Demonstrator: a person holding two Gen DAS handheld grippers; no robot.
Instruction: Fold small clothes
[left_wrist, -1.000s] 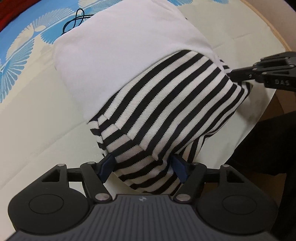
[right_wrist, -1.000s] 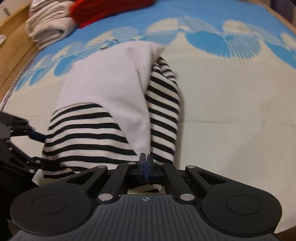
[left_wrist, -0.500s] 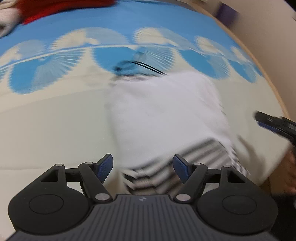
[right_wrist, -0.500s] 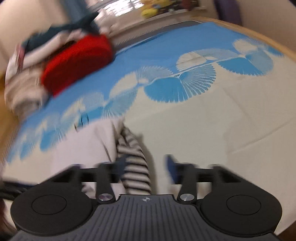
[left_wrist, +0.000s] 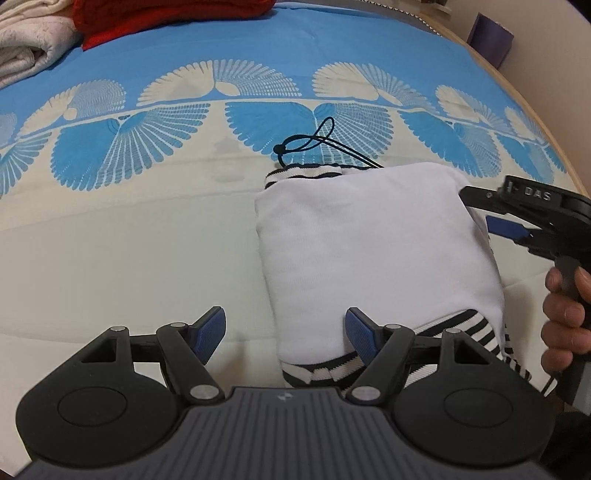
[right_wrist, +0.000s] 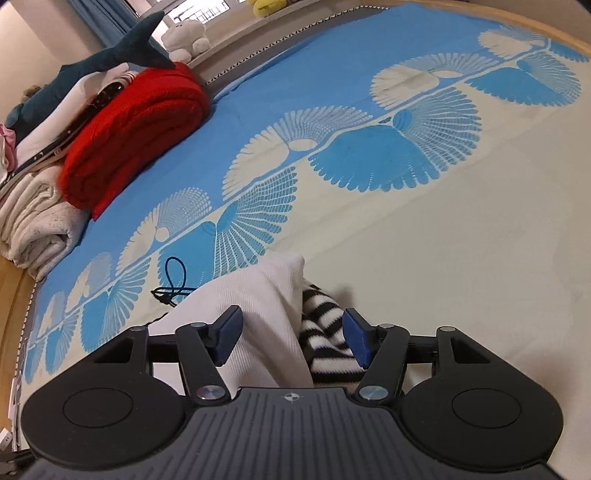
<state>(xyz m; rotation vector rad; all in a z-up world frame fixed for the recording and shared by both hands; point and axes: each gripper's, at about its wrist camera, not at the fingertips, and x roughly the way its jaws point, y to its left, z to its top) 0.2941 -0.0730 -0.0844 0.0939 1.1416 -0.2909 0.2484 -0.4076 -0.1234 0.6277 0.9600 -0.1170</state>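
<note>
Left gripper: jaws wide apart, holding nothing; the right-hand blue pad sits over the near edge of the folded garment, the left-hand pad over bare bedcover.
Right gripper: jaws spread just as wide, nothing clamped; the garment's near end lies in the gap between the pads, contact cannot be told. In the left wrist view this gripper hangs at the garment's right edge, a hand round its handle.
Folded garment: lies flat on the bed directly ahead of the left gripper and a little to its right. White face up, black-and-white striped trim showing at the near end and again at the far end.
Long axis: runs away from the left gripper, near end to far end, slightly slanted.
Black cord: loops out from the garment's far end onto the cover.
Bedcover: cream close in, blue fan pattern beyond.
Far left: red folded blanket beside cream folded bedding, a plush shark above them.
</note>
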